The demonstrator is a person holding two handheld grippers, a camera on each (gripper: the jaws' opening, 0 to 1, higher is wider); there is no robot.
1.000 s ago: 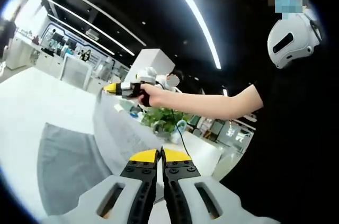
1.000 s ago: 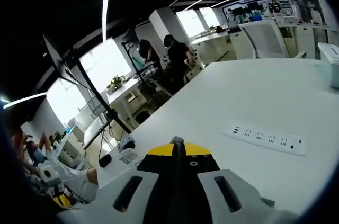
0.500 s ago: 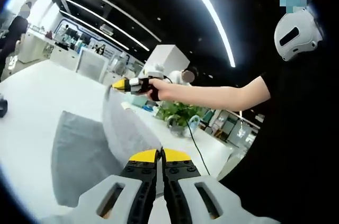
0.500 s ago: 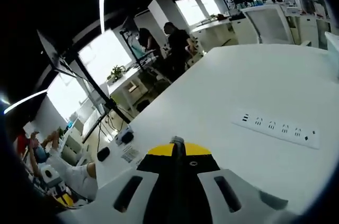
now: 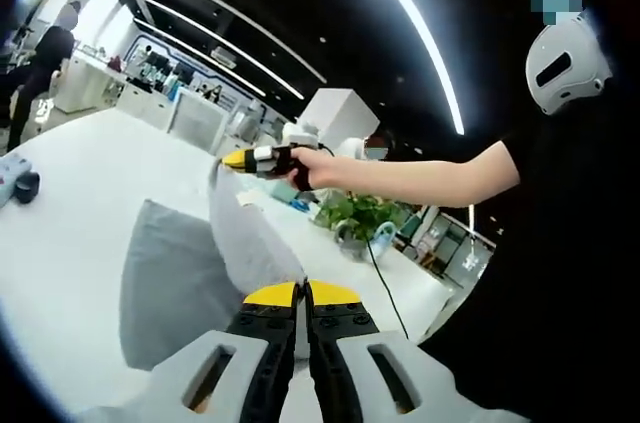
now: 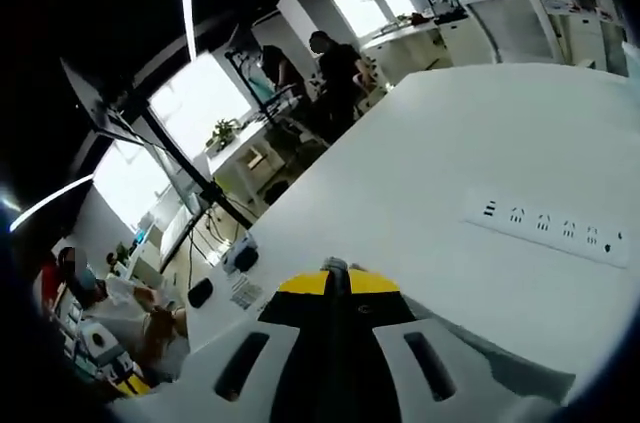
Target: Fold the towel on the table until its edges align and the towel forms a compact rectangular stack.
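In the left gripper view the left hand-held gripper (image 5: 302, 292) rises from the bottom, its yellow-tipped jaws pressed together; further off, the right hand-held gripper (image 5: 232, 159) is held out level, jaws closed, yellow tip pointing left; a hand (image 5: 318, 169) wraps its handle, and a bare forearm (image 5: 425, 178) runs back to a black sleeve; in the right gripper view the right hand-held gripper (image 6: 335, 272) shows its jaws closed as well.

hand-held gripper (image 5: 300, 293): white body, black jaws, yellow tips, screws | person (image 5: 560, 273): black short-sleeved top
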